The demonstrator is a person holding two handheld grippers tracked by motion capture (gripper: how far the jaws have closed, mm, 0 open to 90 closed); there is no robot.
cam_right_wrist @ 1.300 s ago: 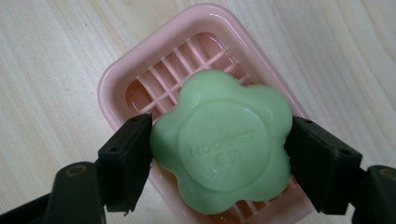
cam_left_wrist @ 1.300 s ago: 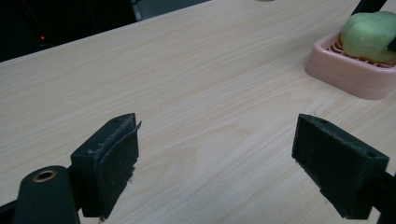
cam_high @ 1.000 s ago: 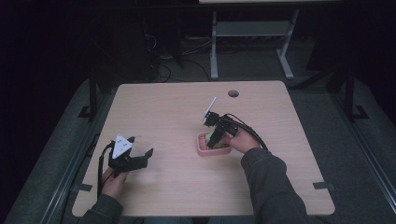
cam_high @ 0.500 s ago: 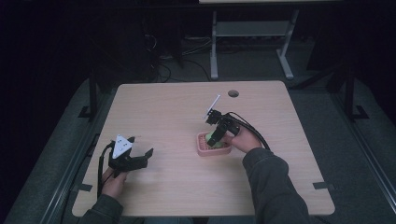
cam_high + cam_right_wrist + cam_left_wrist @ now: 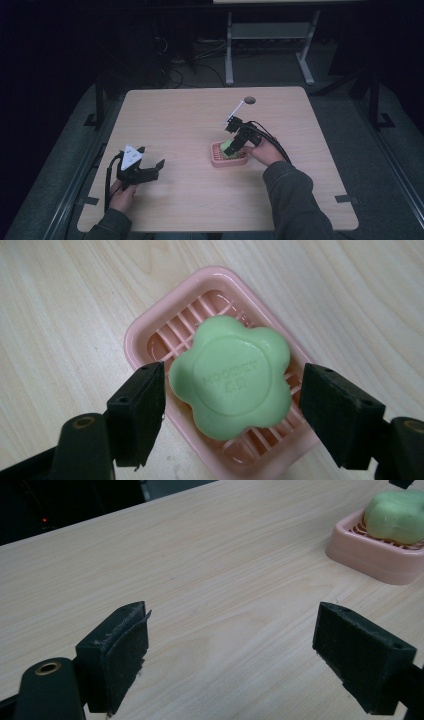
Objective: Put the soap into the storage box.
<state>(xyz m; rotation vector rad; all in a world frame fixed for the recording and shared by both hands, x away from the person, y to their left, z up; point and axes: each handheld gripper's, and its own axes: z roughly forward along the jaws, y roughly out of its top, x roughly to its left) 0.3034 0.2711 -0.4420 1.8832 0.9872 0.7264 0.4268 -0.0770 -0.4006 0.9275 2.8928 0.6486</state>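
Note:
A green flower-shaped soap (image 5: pixel 230 380) lies in a pink slatted soap dish (image 5: pixel 145 335) at the middle right of the table. My right gripper (image 5: pixel 232 415) hangs directly over it, open, one jaw on each side of the soap with a small gap on both sides. From above, the right gripper (image 5: pixel 233 148) points down into the dish (image 5: pixel 219 161) and partly covers the soap (image 5: pixel 228 149). My left gripper (image 5: pixel 150 171) rests open near the table's front left. In the left gripper view its jaws (image 5: pixel 230 665) stand wide apart over bare wood, with the soap (image 5: pixel 397 517) and dish (image 5: pixel 370 555) far off.
The wooden table (image 5: pixel 180 120) has a round cable hole (image 5: pixel 249 100) near its back edge. A thin white stick (image 5: pixel 235 111) juts up from the right gripper. Beyond the table, a dark floor holds cables and a metal stand (image 5: pixel 270 45).
The right gripper has shifted slightly over the dish, and the green soap now shows beside its jaws. The left gripper has stayed put.

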